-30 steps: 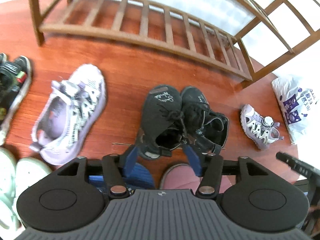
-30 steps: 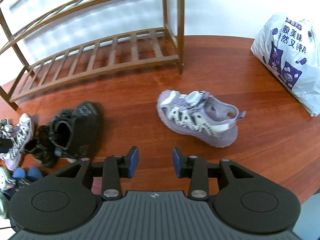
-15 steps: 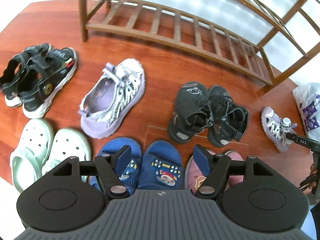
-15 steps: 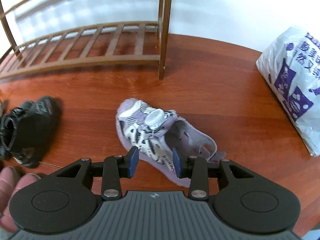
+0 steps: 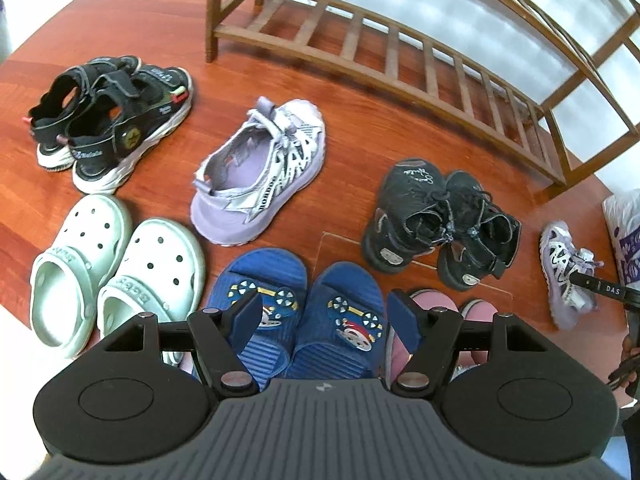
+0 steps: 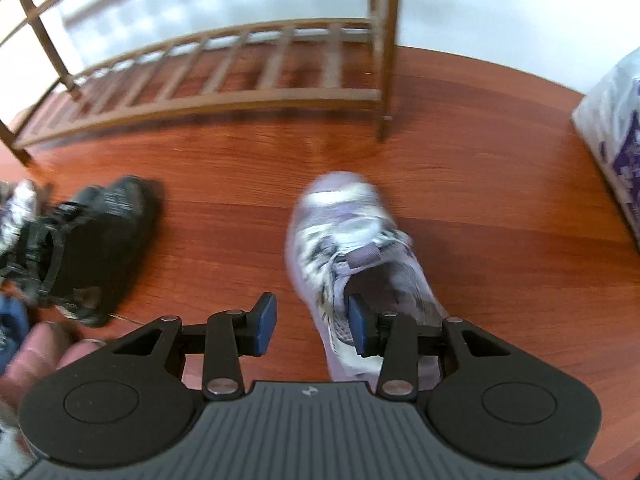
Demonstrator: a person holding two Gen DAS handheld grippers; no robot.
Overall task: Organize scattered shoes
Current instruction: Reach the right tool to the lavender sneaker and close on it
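the right gripper [image 6: 310, 326], jaws opening and pressing nothing, straddles the heel wall of the lilac mesh sneaker [image 6: 352, 256] on the red-brown wooden floor [image 6: 500, 200], its toe pointing away toward the far slatted wooden rack [image 6: 256, 68].

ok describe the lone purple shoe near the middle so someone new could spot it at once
Start at the wooden shoe rack and come forward onto the red wood floor. The purple sneaker lies alone between the black sandals and the black shoes. Unlike its neighbours, it has no mate beside it.
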